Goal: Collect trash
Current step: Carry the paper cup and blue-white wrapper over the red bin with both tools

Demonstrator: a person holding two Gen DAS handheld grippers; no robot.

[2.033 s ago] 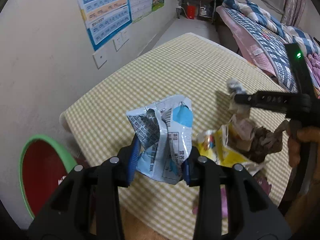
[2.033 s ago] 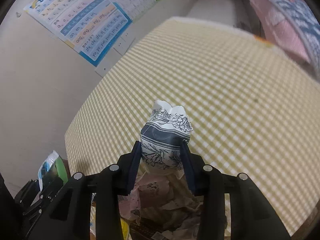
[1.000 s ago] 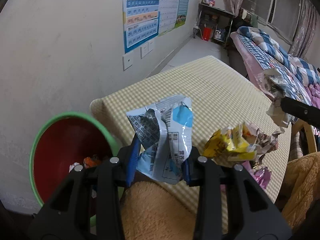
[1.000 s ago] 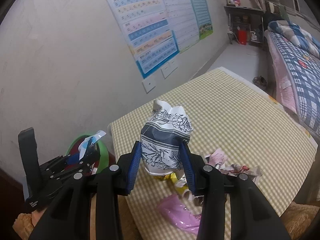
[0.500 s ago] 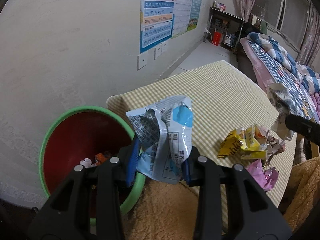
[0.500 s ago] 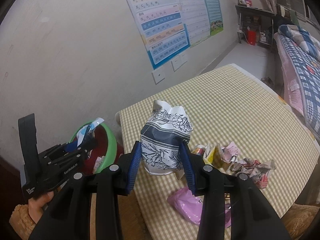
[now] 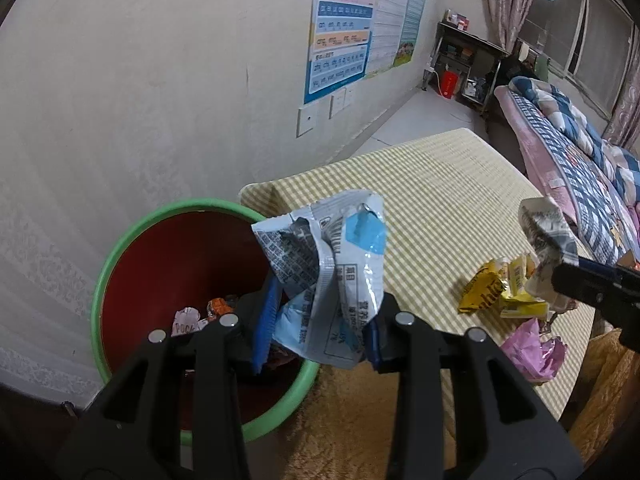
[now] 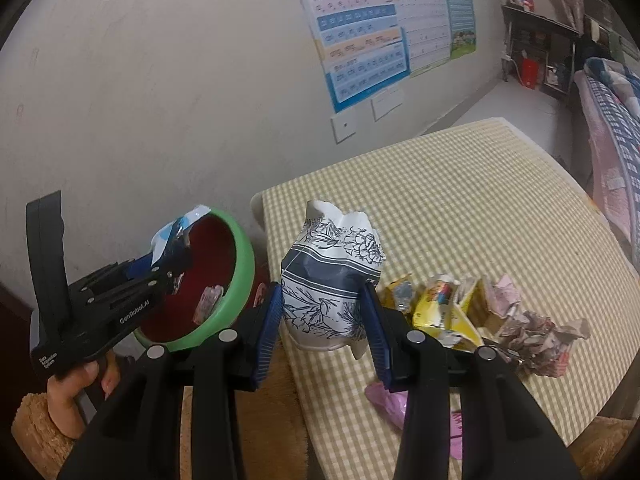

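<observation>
My left gripper (image 7: 318, 330) is shut on a crumpled blue and white wrapper (image 7: 324, 276), held above the right part of a red bin with a green rim (image 7: 160, 280). The bin holds a few scraps of trash. In the right wrist view the left gripper (image 8: 176, 258) hangs over the bin (image 8: 224, 280). My right gripper (image 8: 324, 326) is shut on a crushed paper cup with a dark flower print (image 8: 330, 280), above the near left corner of the checked table (image 8: 480, 208). The cup (image 7: 546, 236) also shows at the right of the left wrist view.
Yellow wrappers (image 8: 440, 312), crumpled paper (image 8: 532, 332) and a pink bag (image 8: 392, 400) lie on the table's near part. A bare wall with posters (image 8: 360, 40) runs behind the bin. A bed (image 7: 568, 140) stands at the far right. A fuzzy tan sleeve (image 7: 360, 420) lies below the grippers.
Both grippers have swung left toward the bin, each keeping its hold. The bin now fills more of the left wrist view, under the wrapper; the cup has come to the table's left corner.
</observation>
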